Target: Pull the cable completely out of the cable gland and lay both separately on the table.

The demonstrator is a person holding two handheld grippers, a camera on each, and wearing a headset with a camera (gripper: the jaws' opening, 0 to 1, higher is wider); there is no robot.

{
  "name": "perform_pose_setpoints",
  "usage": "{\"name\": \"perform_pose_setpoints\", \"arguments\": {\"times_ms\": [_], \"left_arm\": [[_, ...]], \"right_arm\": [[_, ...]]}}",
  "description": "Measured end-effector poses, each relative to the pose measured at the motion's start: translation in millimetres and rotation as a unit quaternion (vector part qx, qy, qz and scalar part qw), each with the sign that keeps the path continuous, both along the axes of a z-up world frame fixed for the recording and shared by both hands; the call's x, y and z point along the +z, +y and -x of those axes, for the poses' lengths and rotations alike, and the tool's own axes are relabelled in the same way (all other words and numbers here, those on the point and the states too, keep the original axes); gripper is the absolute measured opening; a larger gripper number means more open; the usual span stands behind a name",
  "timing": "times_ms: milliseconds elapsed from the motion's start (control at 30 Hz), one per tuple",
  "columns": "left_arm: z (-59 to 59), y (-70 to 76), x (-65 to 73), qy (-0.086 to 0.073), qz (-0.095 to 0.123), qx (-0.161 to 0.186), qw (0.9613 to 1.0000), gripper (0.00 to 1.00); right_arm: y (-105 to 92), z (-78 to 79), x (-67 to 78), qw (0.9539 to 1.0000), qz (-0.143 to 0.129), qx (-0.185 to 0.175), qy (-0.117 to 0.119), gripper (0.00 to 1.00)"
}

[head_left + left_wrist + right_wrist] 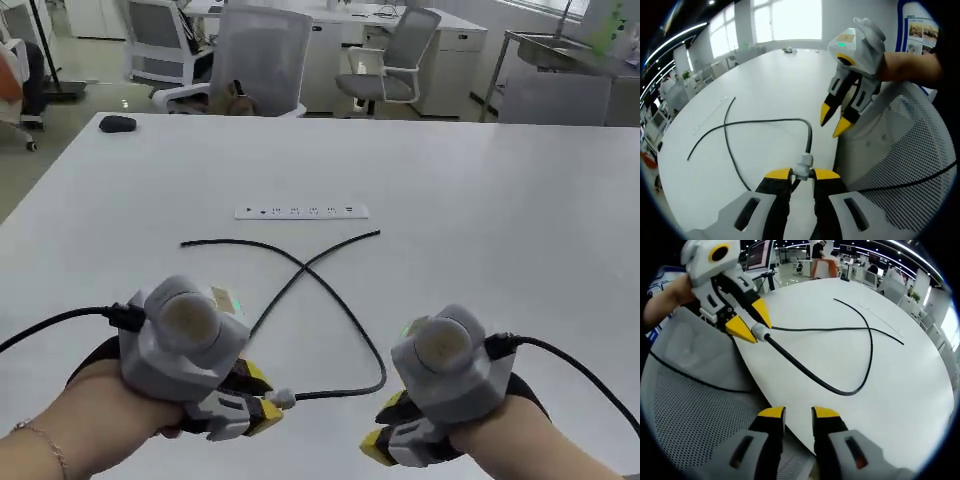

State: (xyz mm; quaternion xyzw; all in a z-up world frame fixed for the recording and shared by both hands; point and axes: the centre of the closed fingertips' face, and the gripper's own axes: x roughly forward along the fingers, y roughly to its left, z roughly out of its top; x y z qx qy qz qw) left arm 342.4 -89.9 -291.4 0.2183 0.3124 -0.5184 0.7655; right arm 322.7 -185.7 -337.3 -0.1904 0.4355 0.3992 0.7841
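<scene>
Table (520,200): white and wide; the work sits toward its near edge.
Cable (335,295): black and thin, lying on the table in a loose loop that crosses itself mid-table, with both free ends toward the far side. One run leaves the gland's mouth and bends round to the right. A second run slips under the left tongs, so it looks to be threaded through. It will likely handle as light, limp and rubbery, snaking rather than sliding straight. The best hold is probably on the run just beside the gland, pulling in line with it.
Power strip (301,212): white, far of the loop; its markings are too small to read.
Left tongs (801,175): pressed together on the gland at the near left, just above the table.
Right tongs (798,412): slightly spread and empty, at the near right, a little apart from the cable's bend.
Cable gland (283,398): small, pale and hard-looking, pinched at the tips of the left tongs. It is probably light, and round enough to twist in the grip. No brand is legible.
</scene>
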Motion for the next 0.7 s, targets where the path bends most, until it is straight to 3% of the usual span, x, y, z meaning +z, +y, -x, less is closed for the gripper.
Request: {"name": "perform_pose_setpoints", "arguments": {"times_ms": [367,500,700], "left_arm": [[7.6,27.6,14.4,-0.008,0.031,0.054,0.9980,0.17],[9.6,37.8,14.7,-0.005,0.042,0.073,0.9964,0.17],[12.2,39.8,11.5,-0.007,0.047,0.077,0.9959,0.17]], "right_arm": [[4.5,1.3,3.8,0.9997,-0.022,-0.007,0.008,0.20],[2.8,-0.4,3.6,0.9998,-0.017,-0.010,0.004,0.20],[3.7,-1.1,3.9,0.9998,-0.019,-0.009,0.005,0.20]]}}
